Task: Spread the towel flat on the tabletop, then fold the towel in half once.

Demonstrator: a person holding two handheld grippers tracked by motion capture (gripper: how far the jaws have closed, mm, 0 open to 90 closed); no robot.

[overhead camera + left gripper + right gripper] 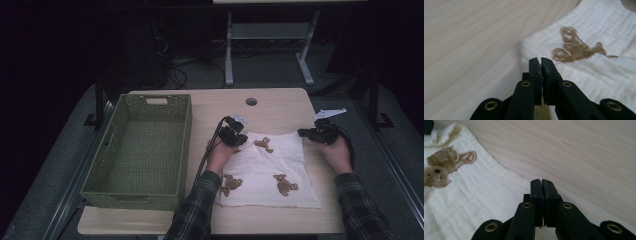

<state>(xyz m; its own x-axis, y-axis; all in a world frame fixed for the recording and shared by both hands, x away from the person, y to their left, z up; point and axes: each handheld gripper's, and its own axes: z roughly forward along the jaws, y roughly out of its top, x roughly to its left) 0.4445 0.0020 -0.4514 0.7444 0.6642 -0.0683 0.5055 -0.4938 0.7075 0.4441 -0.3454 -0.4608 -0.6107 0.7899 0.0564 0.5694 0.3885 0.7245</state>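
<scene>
The white cloth (272,172) lies spread on the table (280,102) beside the green basket (142,150); from above I see my left gripper (239,141) at its far-left corner and my right gripper (306,133) at its far-right corner, palms turned inward. In the left gripper view the jaws are pressed together at the cloth's edge, though I can't tell whether fabric is pinched. In the right gripper view the jaws are likewise pressed together over the hem, their tips hiding any contact.

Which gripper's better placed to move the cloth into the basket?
Left. The left gripper sits shut at the cloth's corner nearest the basket. The right gripper, also shut, is at the far corner, away from it.
</scene>
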